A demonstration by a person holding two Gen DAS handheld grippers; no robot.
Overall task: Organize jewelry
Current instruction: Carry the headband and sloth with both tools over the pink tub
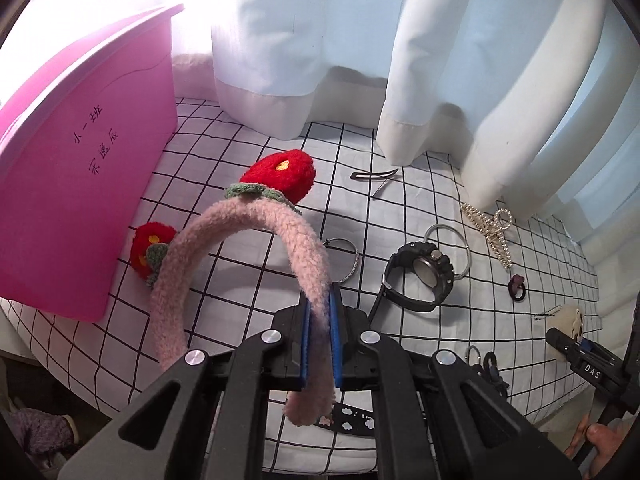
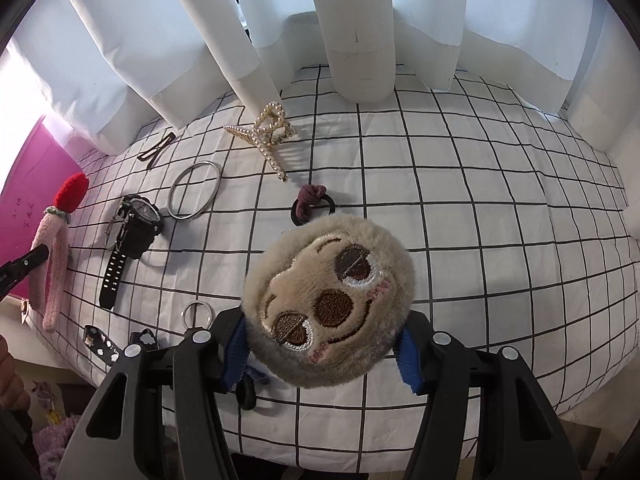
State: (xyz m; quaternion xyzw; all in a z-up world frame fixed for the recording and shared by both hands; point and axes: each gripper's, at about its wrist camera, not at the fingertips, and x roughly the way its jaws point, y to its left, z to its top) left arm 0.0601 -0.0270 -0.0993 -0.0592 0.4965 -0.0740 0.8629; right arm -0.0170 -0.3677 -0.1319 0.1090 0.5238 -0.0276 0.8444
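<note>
Left wrist view: jaws clamp a fuzzy pink headband (image 1: pixel 248 224) with red flowers; right jaws grip a round plush face (image 2: pixel 328 300).

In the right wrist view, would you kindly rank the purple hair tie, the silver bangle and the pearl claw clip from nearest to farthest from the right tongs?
Measured from the right tongs:
1. Purple hair tie, just beyond the plush the tongs hold, near centre.
2. Silver bangle, farther off to the left, beside the watch.
3. Pearl claw clip, farthest, up by the curtain.
</note>
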